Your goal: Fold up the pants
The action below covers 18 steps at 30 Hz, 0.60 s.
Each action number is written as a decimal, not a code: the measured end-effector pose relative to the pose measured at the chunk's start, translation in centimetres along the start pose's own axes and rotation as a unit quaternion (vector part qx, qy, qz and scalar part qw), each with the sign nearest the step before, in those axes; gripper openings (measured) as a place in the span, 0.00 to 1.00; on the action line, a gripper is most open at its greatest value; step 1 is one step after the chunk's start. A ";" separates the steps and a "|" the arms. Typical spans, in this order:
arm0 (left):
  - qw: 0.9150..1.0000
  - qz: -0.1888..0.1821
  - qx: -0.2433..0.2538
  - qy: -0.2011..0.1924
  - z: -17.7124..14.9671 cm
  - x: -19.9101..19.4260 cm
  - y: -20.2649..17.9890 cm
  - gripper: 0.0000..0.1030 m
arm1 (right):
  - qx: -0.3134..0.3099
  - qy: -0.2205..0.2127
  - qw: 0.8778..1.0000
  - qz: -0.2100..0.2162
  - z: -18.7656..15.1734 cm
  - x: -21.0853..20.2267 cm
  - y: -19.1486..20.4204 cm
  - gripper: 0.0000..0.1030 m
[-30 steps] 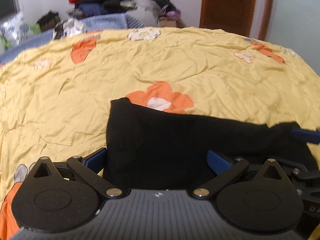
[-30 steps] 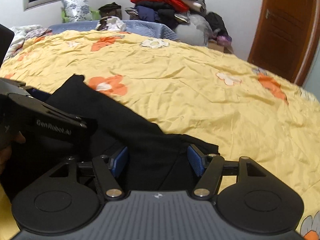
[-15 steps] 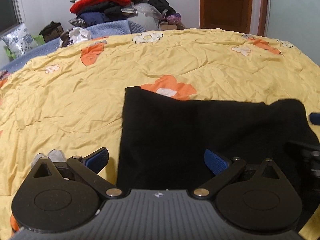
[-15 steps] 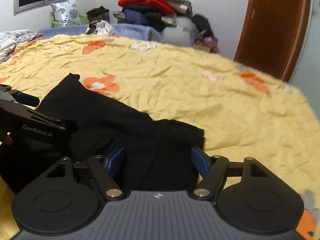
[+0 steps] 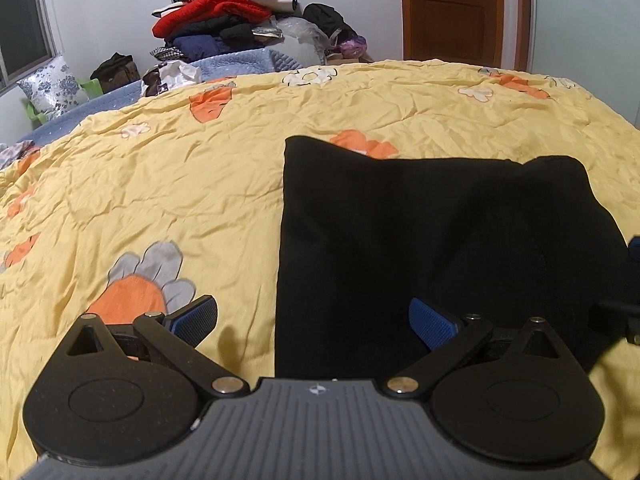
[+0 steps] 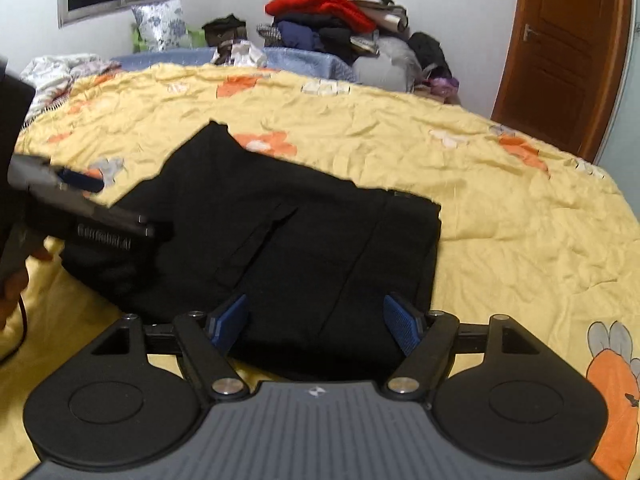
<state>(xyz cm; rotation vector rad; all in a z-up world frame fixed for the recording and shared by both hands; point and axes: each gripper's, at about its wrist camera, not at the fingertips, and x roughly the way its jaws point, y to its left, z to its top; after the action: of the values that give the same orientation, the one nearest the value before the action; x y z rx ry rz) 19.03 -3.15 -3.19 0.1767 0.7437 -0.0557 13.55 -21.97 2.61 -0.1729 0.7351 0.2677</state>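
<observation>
Black pants (image 5: 440, 240) lie folded into a flat rectangle on the yellow flowered bedspread (image 5: 180, 200). My left gripper (image 5: 314, 320) is open at their near left corner. Its right pad hangs over the cloth and its left pad over bare bedspread, and neither presses on anything. My right gripper (image 6: 316, 322) is open too, over the near edge of the pants (image 6: 300, 232), with the cloth lying loose beyond its pads. The left gripper (image 6: 80, 208) also appears at the left of the right wrist view, held by a hand (image 6: 12, 280).
A tall pile of clothes (image 5: 224, 20) stands behind the bed against the wall. A wooden door (image 5: 452, 8) is at the back right, a patterned pillow (image 5: 52, 84) and a window at the back left. Yellow bedspread stretches all around the pants.
Both grippers have drawn back from the pants, so more cloth shows. The left one has slid left to the pants' edge. The right jaws stand a little wider.
</observation>
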 end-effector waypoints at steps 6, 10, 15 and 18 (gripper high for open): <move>1.000 0.006 0.006 -0.010 -1.3 -1.3 0.1 1.00 | -0.022 0.010 1.000 -0.001 -1.2 1.0 0.8 0.74; 1.000 -0.001 -0.003 -0.006 -1.7 -1.6 0.6 1.00 | -0.020 0.018 1.000 -0.003 -0.9 0.4 1.0 0.74; 1.000 -0.004 0.002 -0.008 -2.5 -2.4 1.0 1.00 | 0.003 -0.002 1.000 -0.008 -0.5 -0.5 0.7 0.74; 1.000 -0.002 -0.003 -0.008 -3.2 -2.9 1.9 1.00 | 0.036 -0.017 0.999 -0.007 -0.4 -0.5 -0.2 0.74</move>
<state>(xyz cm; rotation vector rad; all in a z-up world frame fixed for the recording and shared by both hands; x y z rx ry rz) 14.94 -0.71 -3.24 0.1686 0.7283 -0.0592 13.00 -22.36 2.71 -0.1039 0.7087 0.2301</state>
